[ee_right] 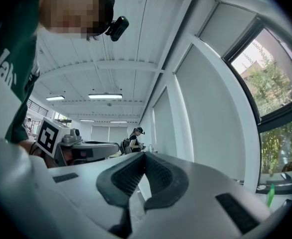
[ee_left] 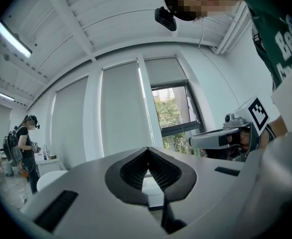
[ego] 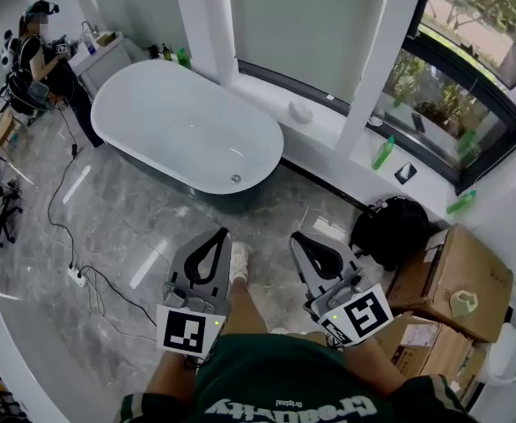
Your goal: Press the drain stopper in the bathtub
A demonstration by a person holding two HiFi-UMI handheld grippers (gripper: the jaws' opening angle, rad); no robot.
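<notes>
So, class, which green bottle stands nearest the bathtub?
The green bottle at the far end of the bathtub, beside the white column; the other two sit on the window ledge, further right.

Bright daylight from window (ego: 469, 51); fisheye-warped edges.

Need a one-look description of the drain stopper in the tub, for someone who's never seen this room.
Start at the white oval bathtub on the grey marble floor, beside the window ledge. Look low inside its end nearest the viewer. The drain stopper is the small round grey disc there, standing out against the plain white basin.
</notes>
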